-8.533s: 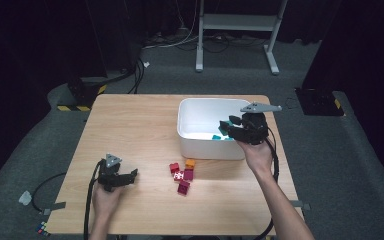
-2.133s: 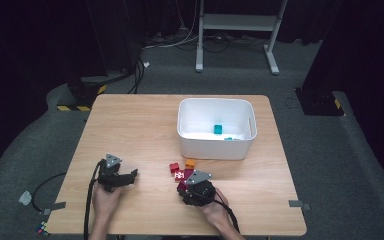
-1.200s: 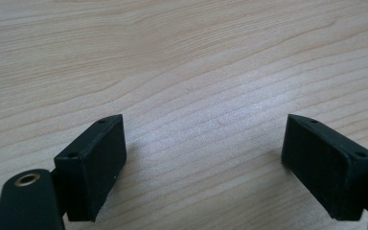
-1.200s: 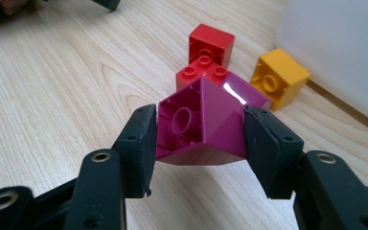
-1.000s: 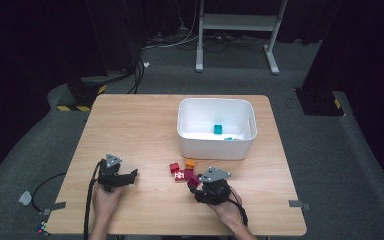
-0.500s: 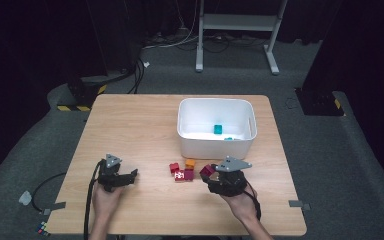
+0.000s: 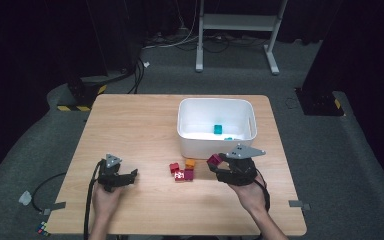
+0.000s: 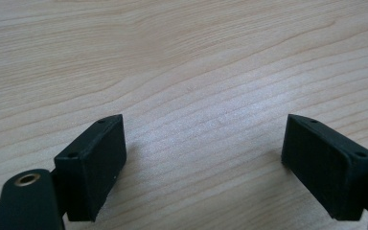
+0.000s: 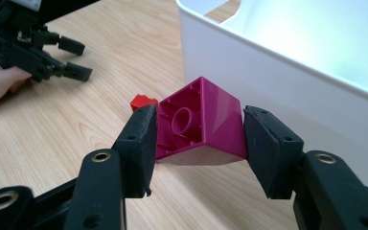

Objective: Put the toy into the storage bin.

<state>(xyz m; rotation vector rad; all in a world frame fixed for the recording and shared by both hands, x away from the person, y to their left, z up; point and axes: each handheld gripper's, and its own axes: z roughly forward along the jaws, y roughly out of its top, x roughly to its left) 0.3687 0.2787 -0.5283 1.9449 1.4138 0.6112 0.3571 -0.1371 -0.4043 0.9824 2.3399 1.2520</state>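
- While the right gripper [image 9: 196, 134] clamps one magenta brick [image 9: 202, 122], three bricks [image 7: 182, 170] lie on the table [image 7: 130, 125].
- One white bin [image 7: 190, 137]: one teal brick [image 7: 218, 129] inside.
- Left gripper [image 8: 203, 165]: jaws apart, holding nothing.

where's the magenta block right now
The magenta block is clamped in the right gripper, lifted just in front of the white bin, right of the loose blocks.

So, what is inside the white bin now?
Inside the white bin lies one teal block, with a second teal piece near the front wall. That wall covers the front strip of the floor.
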